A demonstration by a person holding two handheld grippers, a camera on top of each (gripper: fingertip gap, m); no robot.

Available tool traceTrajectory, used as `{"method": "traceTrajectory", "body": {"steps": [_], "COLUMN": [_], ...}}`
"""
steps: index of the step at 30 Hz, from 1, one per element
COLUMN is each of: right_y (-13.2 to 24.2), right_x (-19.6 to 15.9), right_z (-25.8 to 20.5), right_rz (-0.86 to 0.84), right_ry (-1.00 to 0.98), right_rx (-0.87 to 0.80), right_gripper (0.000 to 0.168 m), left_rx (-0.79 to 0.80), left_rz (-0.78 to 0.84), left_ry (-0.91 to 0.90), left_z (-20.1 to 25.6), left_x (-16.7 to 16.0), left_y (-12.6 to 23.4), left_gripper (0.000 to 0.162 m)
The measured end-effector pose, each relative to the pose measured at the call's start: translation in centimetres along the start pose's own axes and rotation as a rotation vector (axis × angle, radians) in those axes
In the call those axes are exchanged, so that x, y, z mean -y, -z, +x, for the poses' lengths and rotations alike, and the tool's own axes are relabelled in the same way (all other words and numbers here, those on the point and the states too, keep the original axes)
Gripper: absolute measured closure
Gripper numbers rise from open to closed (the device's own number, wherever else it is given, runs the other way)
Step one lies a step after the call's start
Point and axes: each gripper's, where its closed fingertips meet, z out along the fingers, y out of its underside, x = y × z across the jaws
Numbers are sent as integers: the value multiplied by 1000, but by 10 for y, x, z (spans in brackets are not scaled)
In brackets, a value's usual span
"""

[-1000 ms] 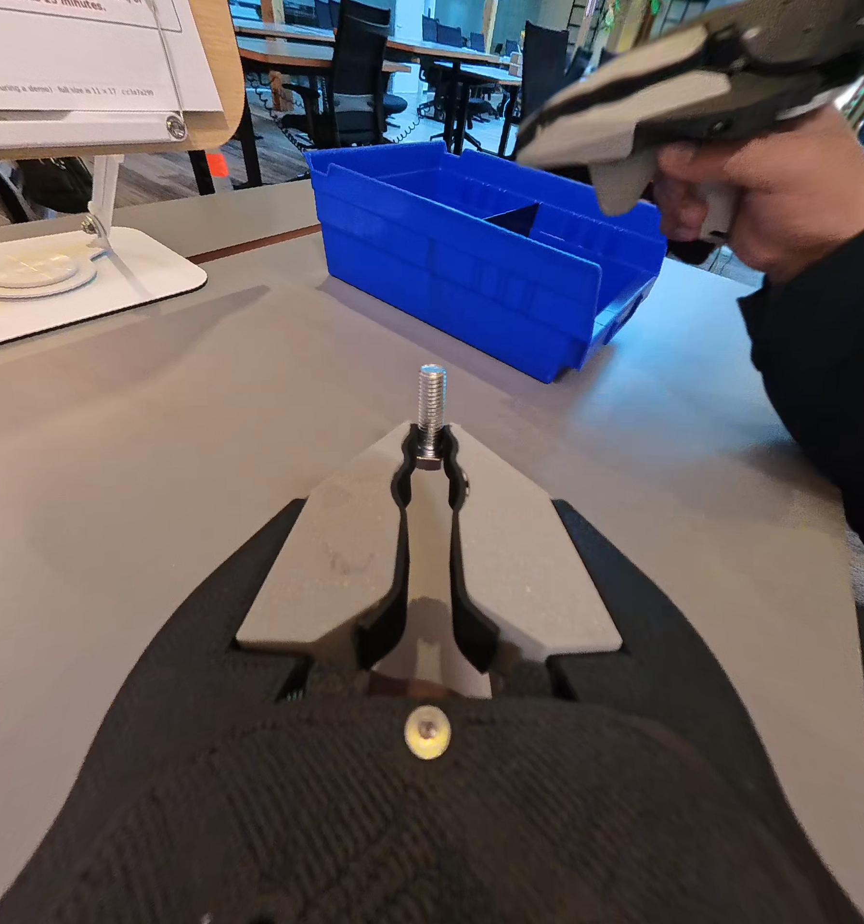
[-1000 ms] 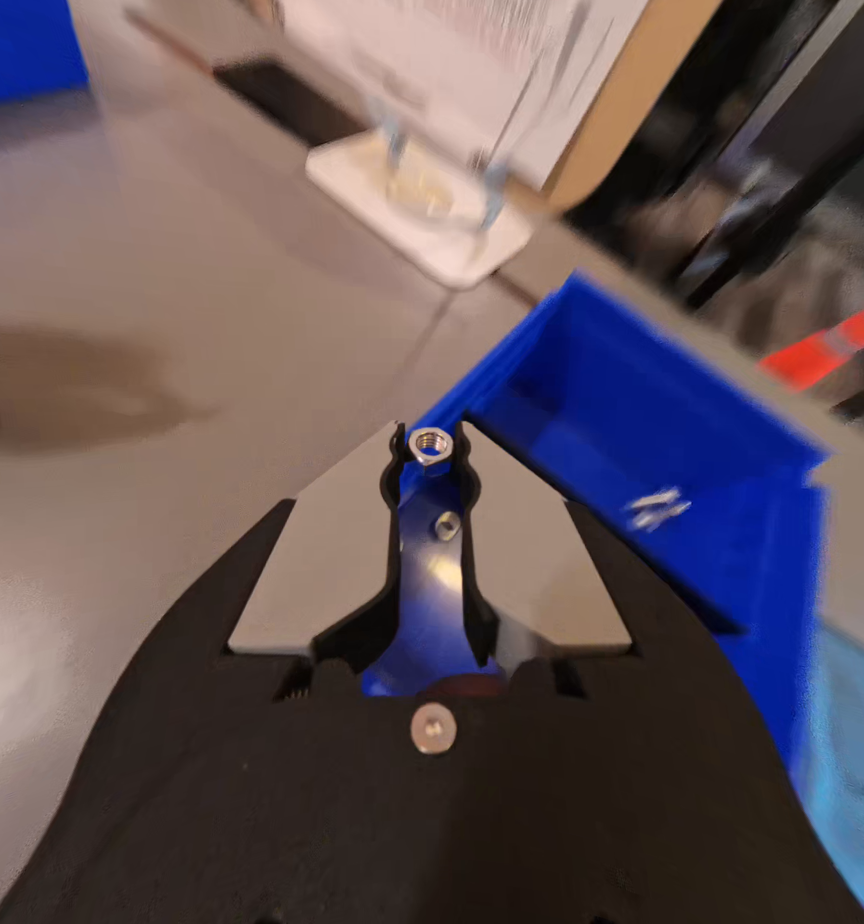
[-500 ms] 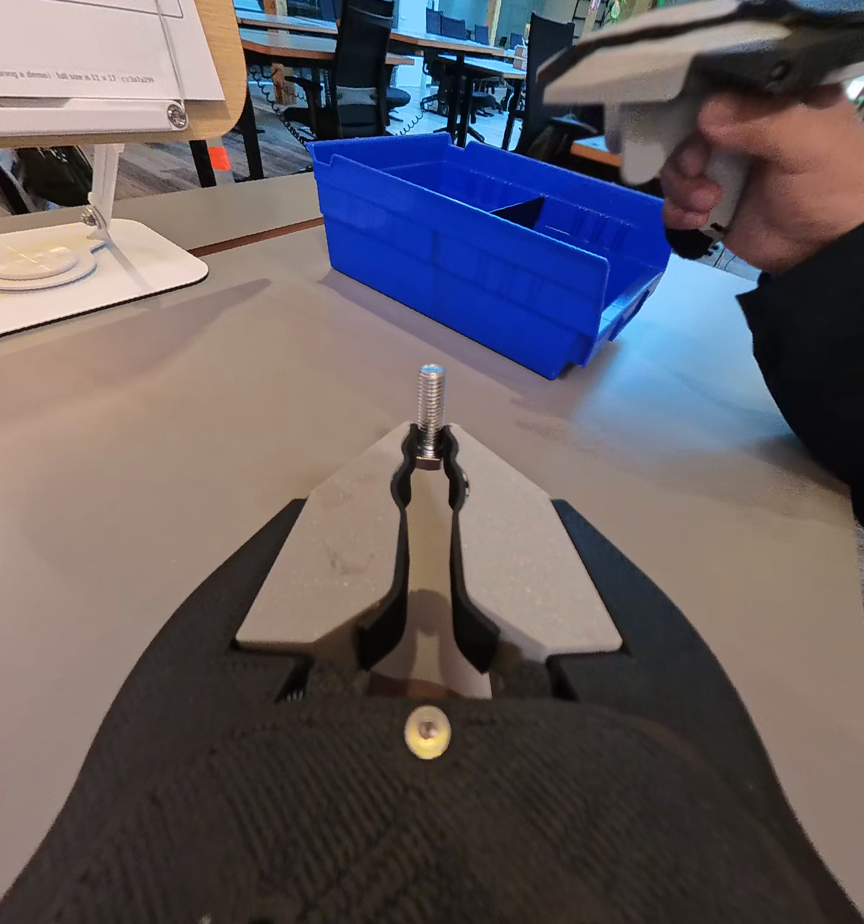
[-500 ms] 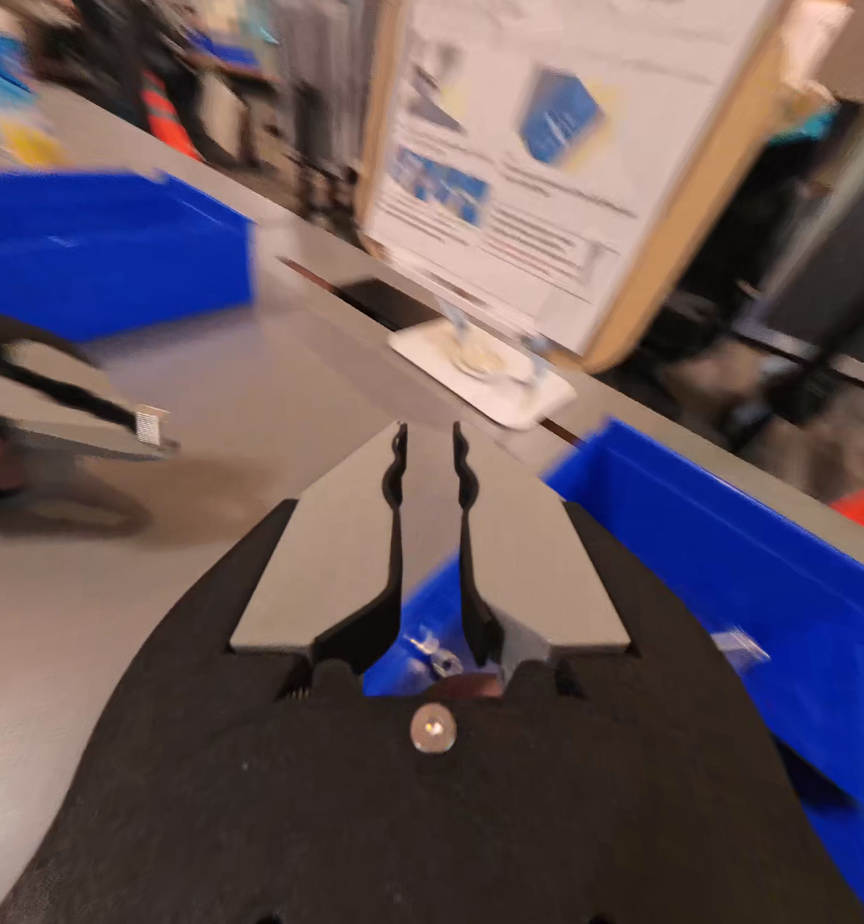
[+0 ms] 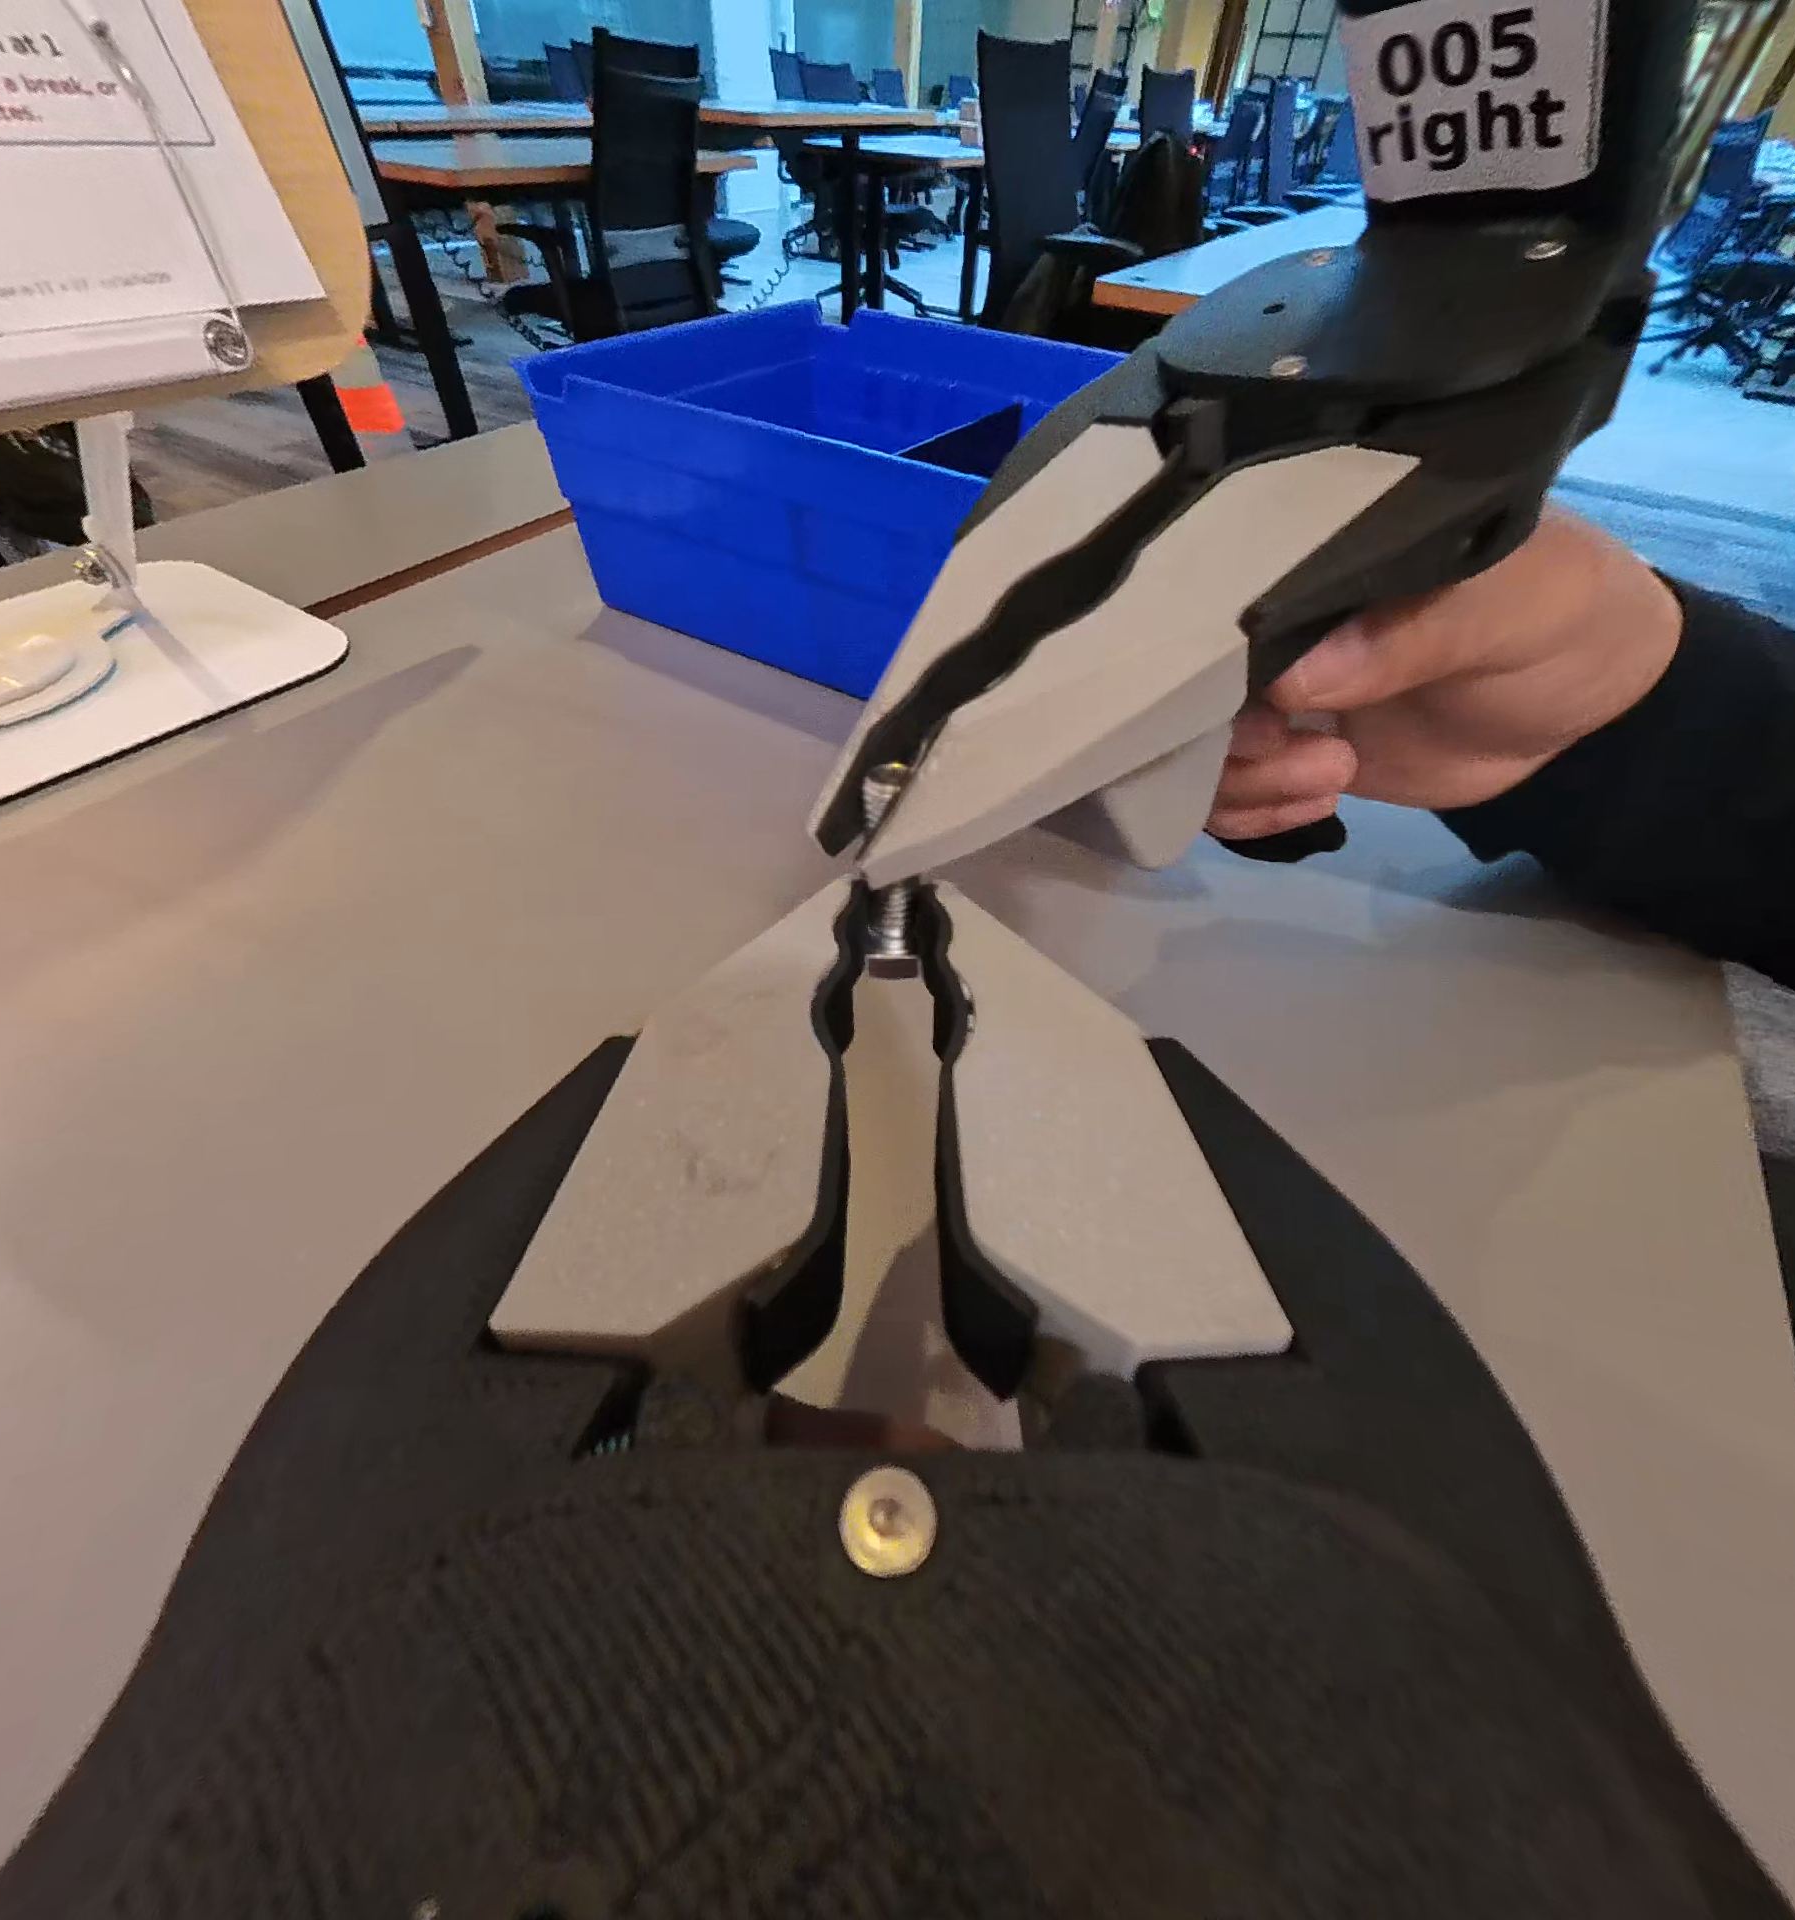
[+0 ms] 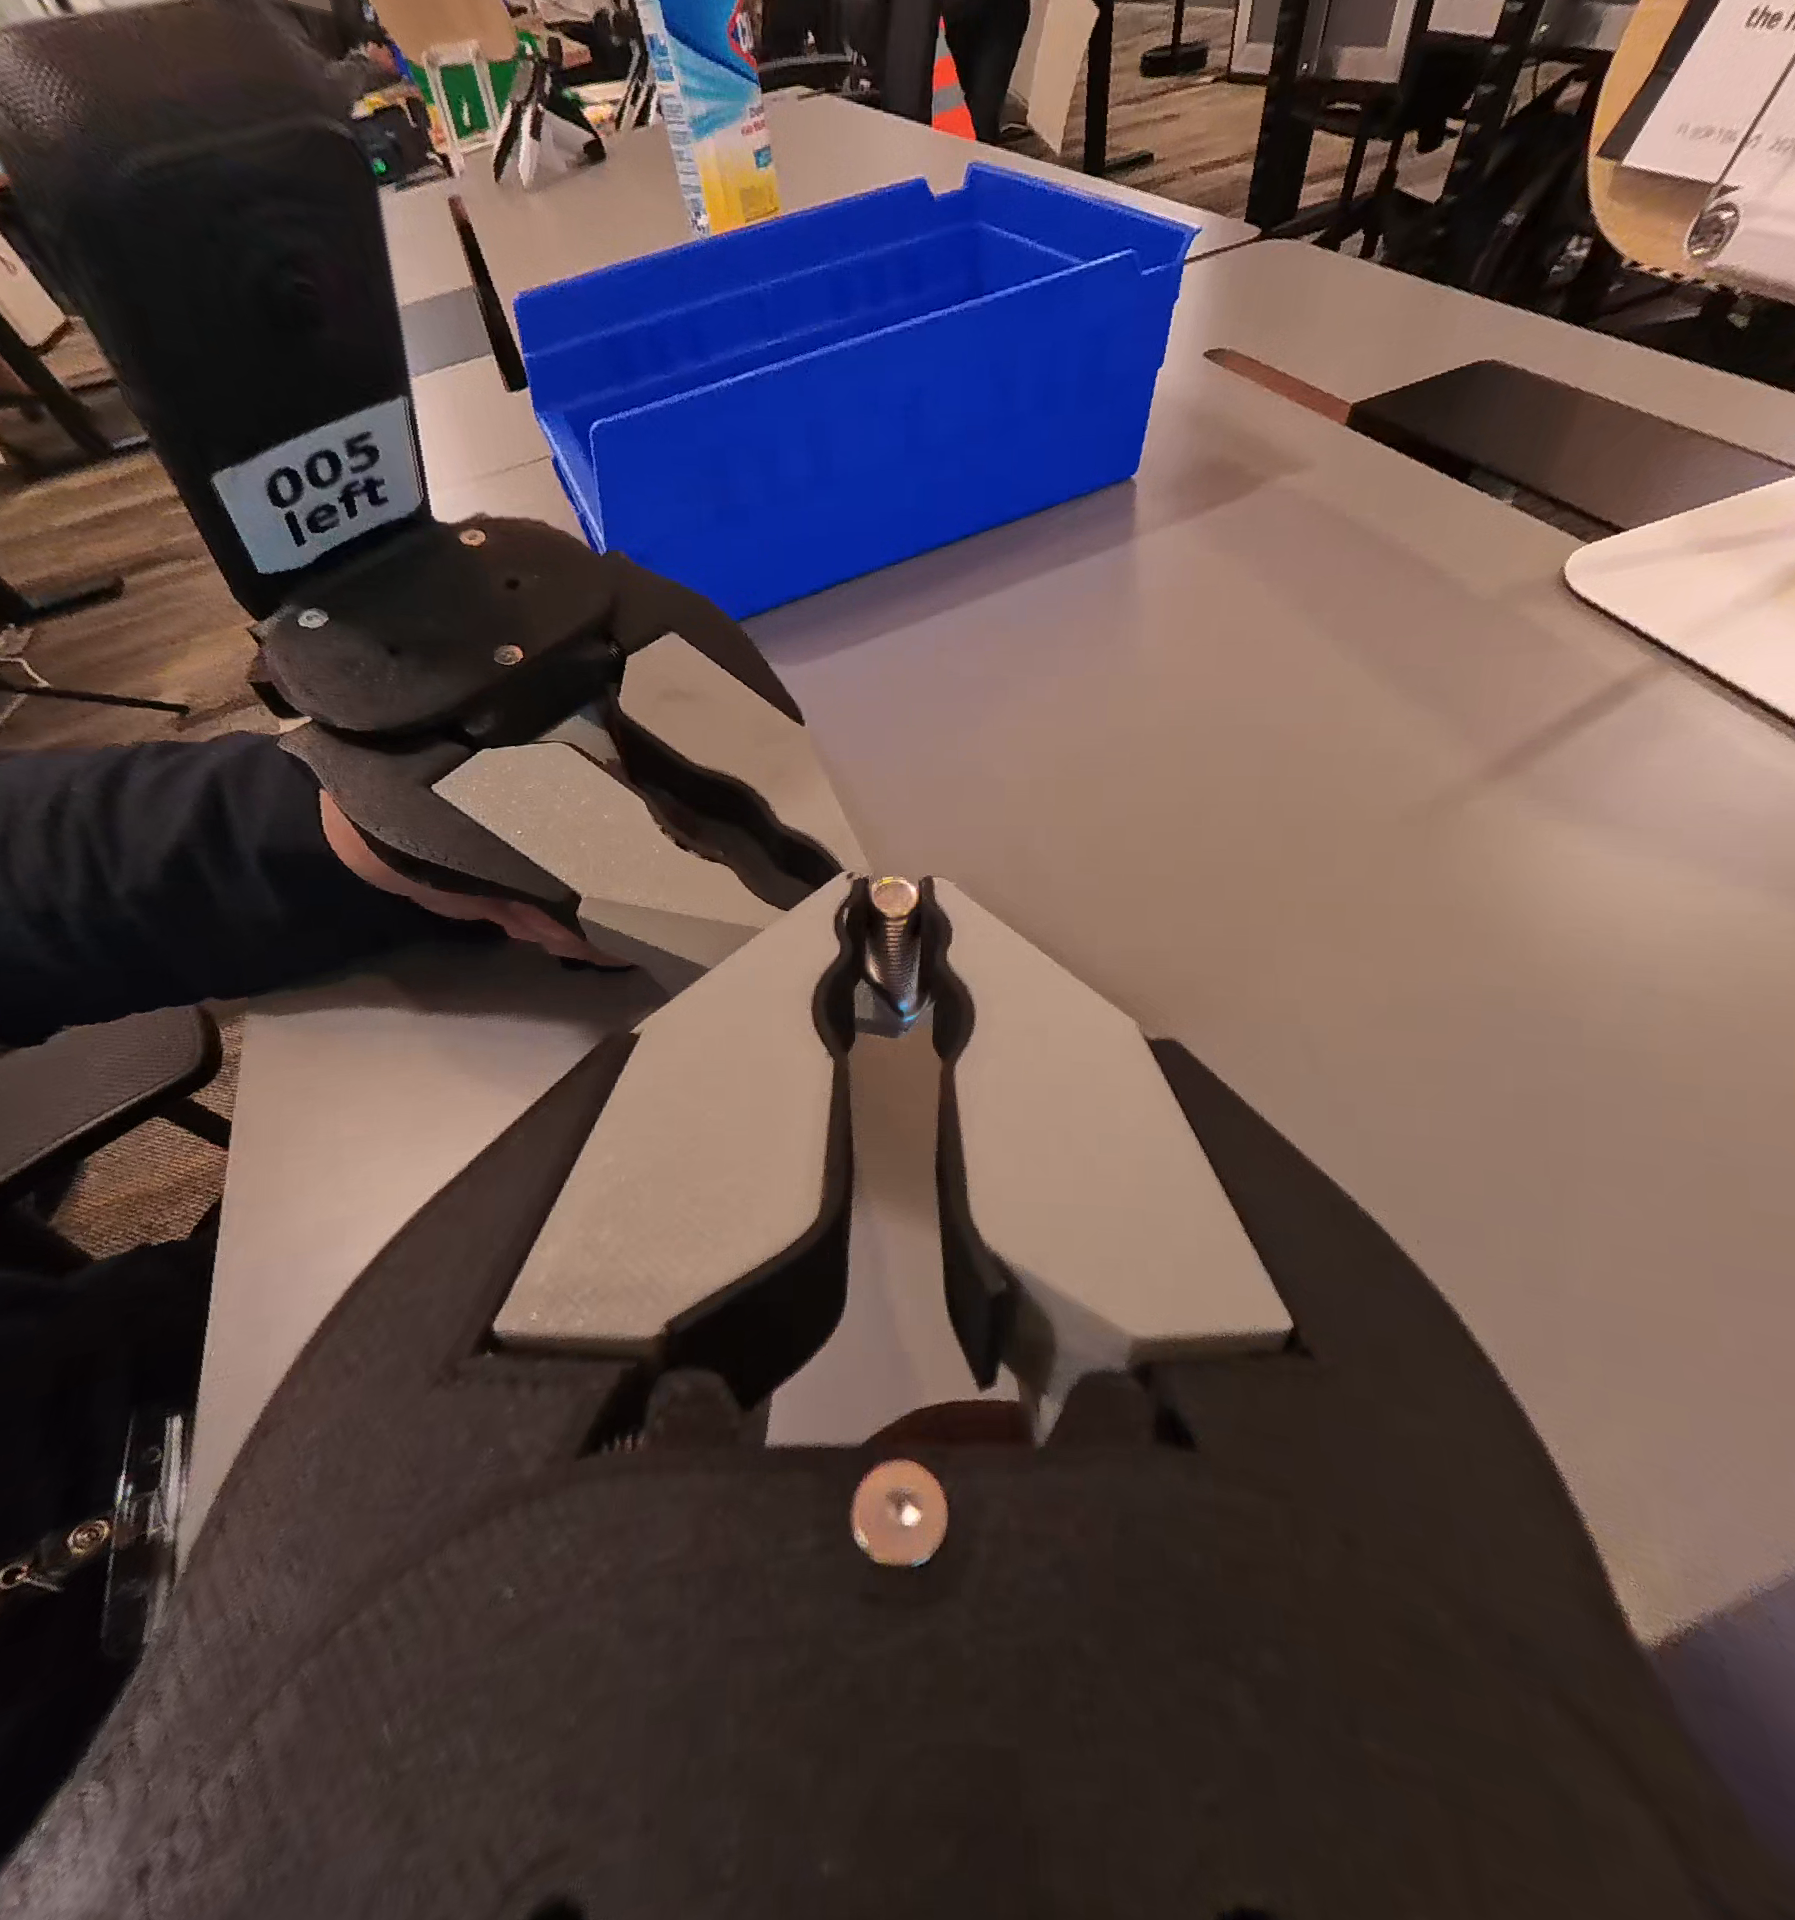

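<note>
My left gripper (image 5: 893,914) is shut on the hex head of a steel bolt (image 5: 895,935), with the thread pointing up above the grey table (image 5: 353,935). My right gripper (image 5: 867,831) comes down from the upper right, held by a hand (image 5: 1444,707), and its tips meet the left gripper's tips. In the right wrist view my right gripper (image 6: 893,894) has its jaws closed around the threaded shaft of the bolt (image 6: 893,951). The left gripper (image 6: 820,868) reaches in from the left, its tips partly hidden under mine. No nut shows between the fingers.
A blue plastic bin (image 5: 747,520) stands on the table behind the grippers; it also shows in the right wrist view (image 6: 872,447). A sign holder on a white base (image 5: 197,665) stands at the left. A spray bottle (image 6: 711,114) stands behind the bin. Office chairs and desks are farther back. Only a small space, under 4 cm, lies between the two pairs of fingers.
My right gripper swung from over the blue bin down to the bolt and closed on its thread. The nut it held a second ago no longer shows. The left gripper stayed still.
</note>
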Motion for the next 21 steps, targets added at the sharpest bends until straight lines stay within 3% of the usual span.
{"method": "traceTrajectory", "body": {"steps": [7,12,15,19,21], "right_y": [20,49,87,167,193], "right_x": [17,24,44,62,63], "right_z": [33,72,101,148,163], "right_rz": [64,71,192,320,357], "right_ry": [98,168,148,204,198], "right_rx": [-218,-453,-633,-994,-1064], "right_gripper": [159,159,159,159,159], "left_rx": [-19,30,28,40,39], "left_rz": [144,53,18,-1,-3], "left_ry": [107,132,131,108,110], "left_z": [-4,-16,-15,-15,-15], "left_x": [23,6,0,-3,-4], "left_y": [10,6,3,1,1], "left_gripper": [154,154,154,154,154]}}
